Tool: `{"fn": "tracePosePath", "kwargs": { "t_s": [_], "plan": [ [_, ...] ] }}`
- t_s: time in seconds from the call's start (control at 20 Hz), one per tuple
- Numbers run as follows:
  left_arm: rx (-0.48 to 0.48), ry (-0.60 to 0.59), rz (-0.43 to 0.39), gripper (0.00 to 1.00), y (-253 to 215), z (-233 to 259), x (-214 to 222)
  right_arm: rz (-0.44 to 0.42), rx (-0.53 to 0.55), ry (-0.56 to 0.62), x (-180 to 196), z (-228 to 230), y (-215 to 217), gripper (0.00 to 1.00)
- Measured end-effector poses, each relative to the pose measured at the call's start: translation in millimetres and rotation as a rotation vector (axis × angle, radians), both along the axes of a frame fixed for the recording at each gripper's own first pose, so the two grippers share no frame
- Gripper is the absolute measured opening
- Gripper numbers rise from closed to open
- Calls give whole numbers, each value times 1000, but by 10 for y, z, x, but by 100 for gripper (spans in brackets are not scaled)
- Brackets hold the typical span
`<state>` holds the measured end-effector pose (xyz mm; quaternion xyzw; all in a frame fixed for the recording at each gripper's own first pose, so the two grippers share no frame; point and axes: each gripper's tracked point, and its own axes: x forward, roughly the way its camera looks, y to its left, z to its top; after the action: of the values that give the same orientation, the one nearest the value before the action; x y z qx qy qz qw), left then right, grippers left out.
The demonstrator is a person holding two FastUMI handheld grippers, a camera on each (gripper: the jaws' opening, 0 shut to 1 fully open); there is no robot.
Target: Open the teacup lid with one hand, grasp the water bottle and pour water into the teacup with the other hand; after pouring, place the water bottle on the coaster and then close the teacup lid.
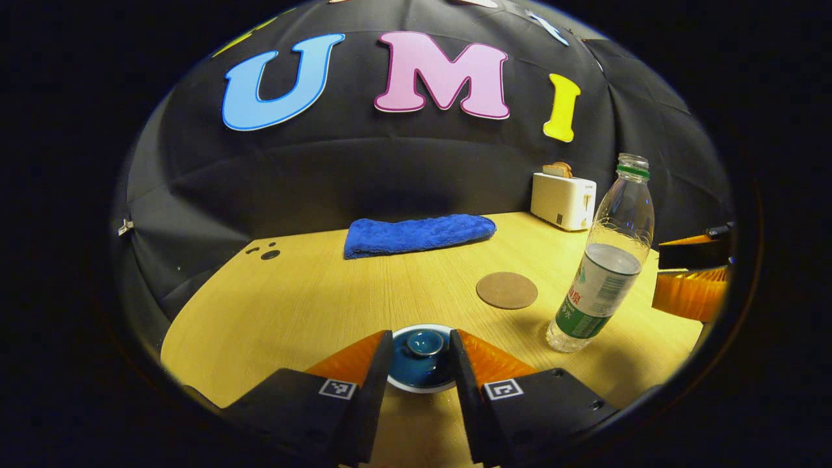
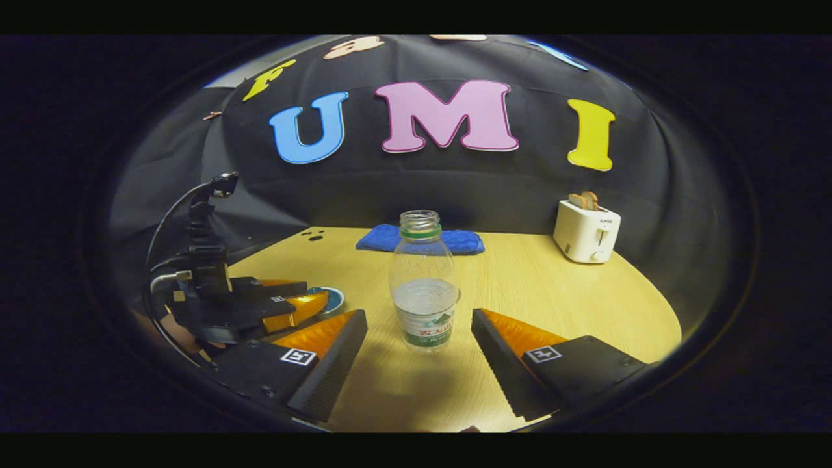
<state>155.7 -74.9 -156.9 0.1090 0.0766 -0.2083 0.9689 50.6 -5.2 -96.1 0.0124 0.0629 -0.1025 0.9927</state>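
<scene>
Straddling the lidded teacup (image 1: 421,359), the left gripper (image 1: 421,364) has its two fingers parted on either side of the round blue lid (image 1: 420,342), close to it; whether they touch it cannot be told. The left gripper view gives one round brown coaster (image 1: 507,290) lying flat on the pale wood-grain table (image 1: 312,305), between the teacup and the toaster, with the water bottle (image 1: 604,260) standing just to its right. The right gripper view has no sight of that coaster, but it takes in the left gripper's whole body, with cables looping behind it, low at the left over the teacup's rim. In that view the right gripper (image 2: 419,354) is spread wide, its fingers well apart from the bottle, which stands upright between and a little beyond them. There is one bottle: clear ribbed plastic, uncapped, a green ring at the neck, partly filled, a labelled band round its lower half. One folded blue towel (image 1: 419,235), fluffy, lies at the table's far edge. One white boxy toaster (image 1: 563,200) holds two slices of bread.
</scene>
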Motion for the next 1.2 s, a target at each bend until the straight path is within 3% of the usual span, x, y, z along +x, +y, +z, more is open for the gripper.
{"fn": "tracePosePath", "kwargs": {
  "t_s": [0.05, 0.1, 0.2, 0.25, 0.4, 0.55, 0.6, 0.65, 0.7, 0.9, 1.2],
  "plan": [
    [6, -4, -3, 51, -4, 4, 7, -2, 3, 1, 14, -10, -5, 100],
    [12, -6, -5, 54, -11, 11, 13, -3, 7, 2, 26, -27, -5, 100],
    [28, -14, -10, 44, -10, 8, 15, -6, 7, 3, 23, -28, 3, 100],
    [36, -16, -15, 45, -22, 13, 15, -6, 6, 4, 29, -29, 1, 100],
    [64, -17, -14, 35, -31, -17, 1, -11, 7, -2, 78, -34, -6, 100],
    [75, -30, -11, 34, -37, 4, -7, -25, 5, -6, 153, -72, -50, 100],
    [71, -34, -11, 28, -39, 8, -8, -31, 5, -9, 161, -103, -67, 100],
    [65, -35, -11, 34, -41, 7, 1, -36, 6, -11, 176, -117, -78, 100],
    [56, -36, -12, 29, -37, 15, -7, -39, 5, -13, 197, -132, -84, 100],
    [14, -60, -1, 22, 4, 149, -58, -54, 4, -13, 271, -201, -123, 100],
    [-14, -84, 10, 25, 165, 341, -191, -83, 13, -30, 422, -175, -172, 100]
  ]
}}
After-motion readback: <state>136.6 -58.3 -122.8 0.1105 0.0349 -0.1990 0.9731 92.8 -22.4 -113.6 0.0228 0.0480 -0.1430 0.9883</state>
